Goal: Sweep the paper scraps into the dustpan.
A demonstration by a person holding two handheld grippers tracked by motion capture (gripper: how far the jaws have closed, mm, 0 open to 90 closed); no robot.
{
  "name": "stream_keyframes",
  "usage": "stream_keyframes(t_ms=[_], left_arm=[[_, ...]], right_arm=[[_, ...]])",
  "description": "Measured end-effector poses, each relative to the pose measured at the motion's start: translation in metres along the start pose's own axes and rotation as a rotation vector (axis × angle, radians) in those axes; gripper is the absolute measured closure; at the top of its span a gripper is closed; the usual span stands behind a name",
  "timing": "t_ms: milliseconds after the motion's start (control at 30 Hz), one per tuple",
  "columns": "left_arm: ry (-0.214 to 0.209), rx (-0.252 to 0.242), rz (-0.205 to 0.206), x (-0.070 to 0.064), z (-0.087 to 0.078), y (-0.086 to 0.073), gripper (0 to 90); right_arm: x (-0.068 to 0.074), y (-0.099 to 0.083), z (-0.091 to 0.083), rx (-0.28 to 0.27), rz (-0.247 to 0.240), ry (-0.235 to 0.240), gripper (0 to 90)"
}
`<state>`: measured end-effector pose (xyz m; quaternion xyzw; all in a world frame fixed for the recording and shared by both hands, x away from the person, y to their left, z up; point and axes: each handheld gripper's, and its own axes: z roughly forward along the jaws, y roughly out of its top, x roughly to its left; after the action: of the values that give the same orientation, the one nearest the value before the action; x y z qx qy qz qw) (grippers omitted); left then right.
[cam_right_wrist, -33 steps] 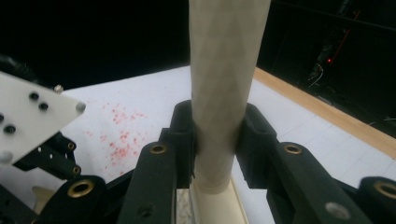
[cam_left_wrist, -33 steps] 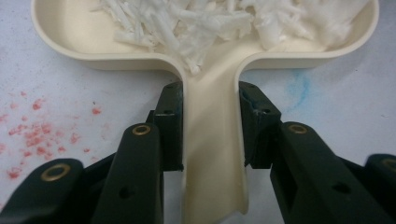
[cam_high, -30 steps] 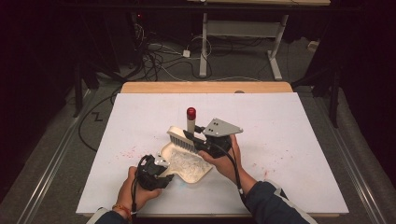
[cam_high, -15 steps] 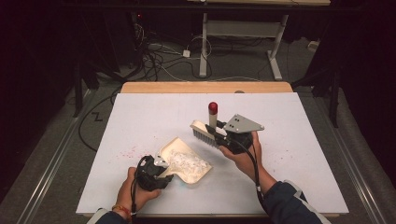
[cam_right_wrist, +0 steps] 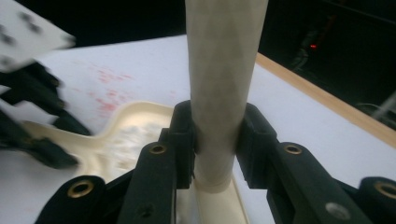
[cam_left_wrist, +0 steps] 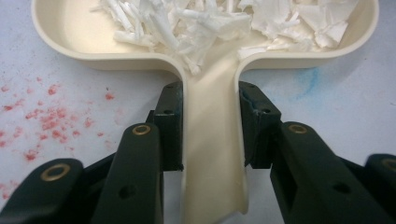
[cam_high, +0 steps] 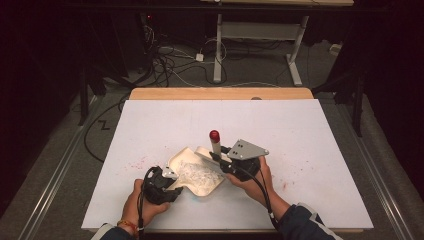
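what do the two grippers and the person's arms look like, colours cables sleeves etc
Both grippers are black, each with two blocky jaws set with brass-coloured rivets. The right gripper carries a grey three-cornered plate dotted with small holes on top; the left gripper has none. A black cable trails from each back along the forearm. The right arm wears a dark blue sleeve; the left wrist has a red-and-orange bracelet.

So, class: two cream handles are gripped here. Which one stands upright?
The brush handle with the red tip, clamped in the right gripper, stands upright. The dustpan handle in the left gripper lies flat along the table.
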<state>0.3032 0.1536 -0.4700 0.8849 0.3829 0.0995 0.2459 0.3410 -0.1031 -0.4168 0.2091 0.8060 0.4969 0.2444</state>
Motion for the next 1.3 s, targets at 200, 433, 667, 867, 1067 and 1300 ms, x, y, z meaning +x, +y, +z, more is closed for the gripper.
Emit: stream_keyframes(t_ms=[200,433,667,867,1067,1300], left_arm=[[0.003,0.0,0.0,0.0,0.001,0.002,63.3],[0.005,-0.009,0.001,-0.001,-0.001,0.004,63.3],[0.003,-0.007,0.0,-0.001,0.0,0.003,63.3],[0.004,-0.002,0.0,-0.001,0.0,0.004,63.3],[0.006,-0.005,-0.001,0.0,0.0,0.003,63.3],[0.01,0.002,-0.001,0.002,-0.003,0.0,63.3]], right_arm=[[0.017,0.011,0.003,-0.028,0.017,0.08,71.4],[0.027,0.022,0.011,-0.038,-0.014,0.093,71.4],[0.015,0.027,0.003,-0.067,0.008,0.061,71.3],[0.001,0.027,-0.007,-0.08,0.043,0.019,71.3],[-0.011,0.023,-0.018,-0.075,0.039,-0.032,71.3],[-0.034,0.006,-0.033,-0.053,0.064,-0.09,71.3]])
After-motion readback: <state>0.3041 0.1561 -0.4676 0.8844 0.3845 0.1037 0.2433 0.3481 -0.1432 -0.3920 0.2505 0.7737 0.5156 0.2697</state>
